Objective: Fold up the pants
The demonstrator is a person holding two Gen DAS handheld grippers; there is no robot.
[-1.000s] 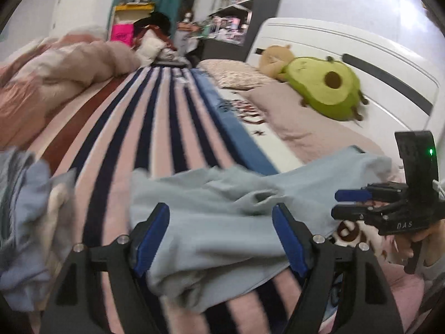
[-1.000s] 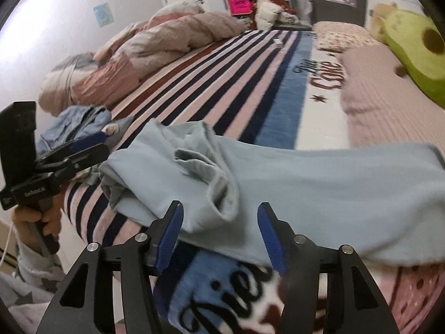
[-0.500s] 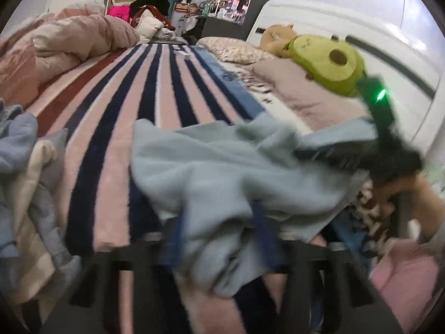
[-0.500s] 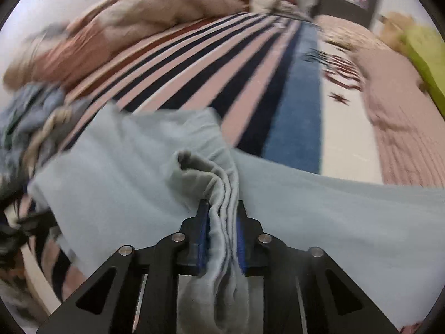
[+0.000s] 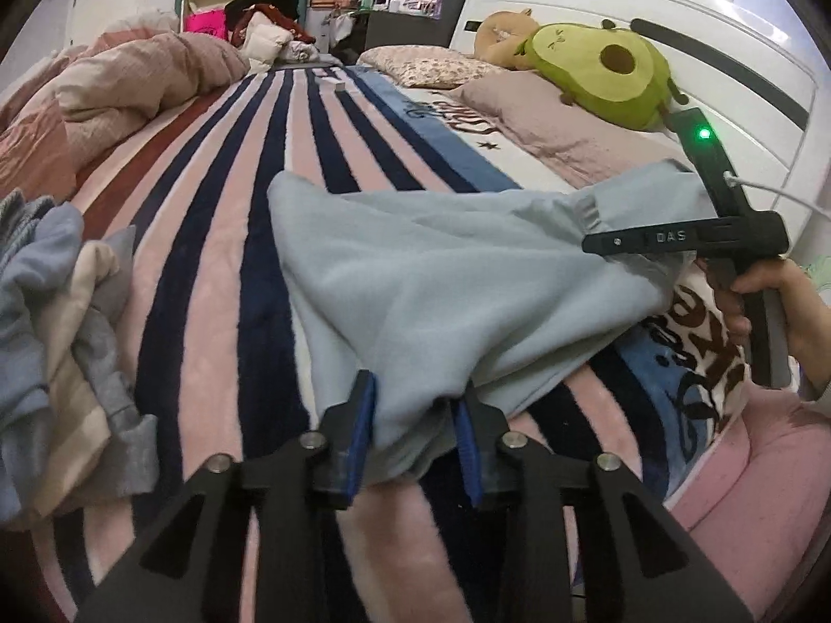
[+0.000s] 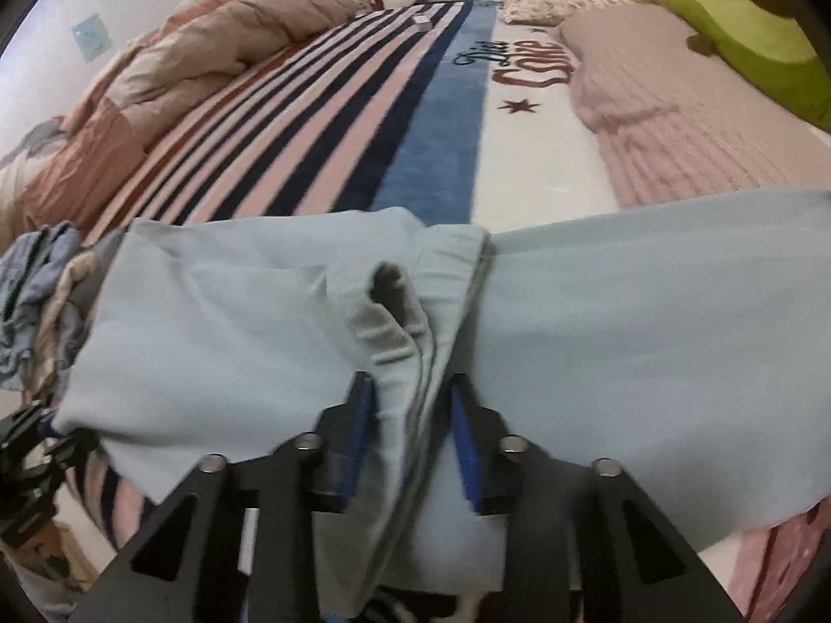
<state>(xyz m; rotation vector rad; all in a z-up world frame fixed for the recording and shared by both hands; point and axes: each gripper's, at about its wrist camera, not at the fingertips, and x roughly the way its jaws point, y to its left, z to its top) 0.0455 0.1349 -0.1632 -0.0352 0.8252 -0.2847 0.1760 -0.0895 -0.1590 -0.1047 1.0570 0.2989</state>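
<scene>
I've got both grippers clamped on the pants (image 5: 441, 280), pale blue fleece, lying across the striped plush blanket (image 5: 218, 239). Left gripper (image 5: 413, 433) pinches a bunched hem fold; its jaws just reopened slightly. Right gripper (image 6: 410, 433) pinches the ribbed elastic waistband (image 6: 387, 332), its jaws likewise.

Dim cool indoor light, fisheye-bent dark corners, slight blur

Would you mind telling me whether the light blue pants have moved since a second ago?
Yes. In the left wrist view, the light blue pants have been drawn up off the striped blanket and stretched taut between both grippers.
</scene>
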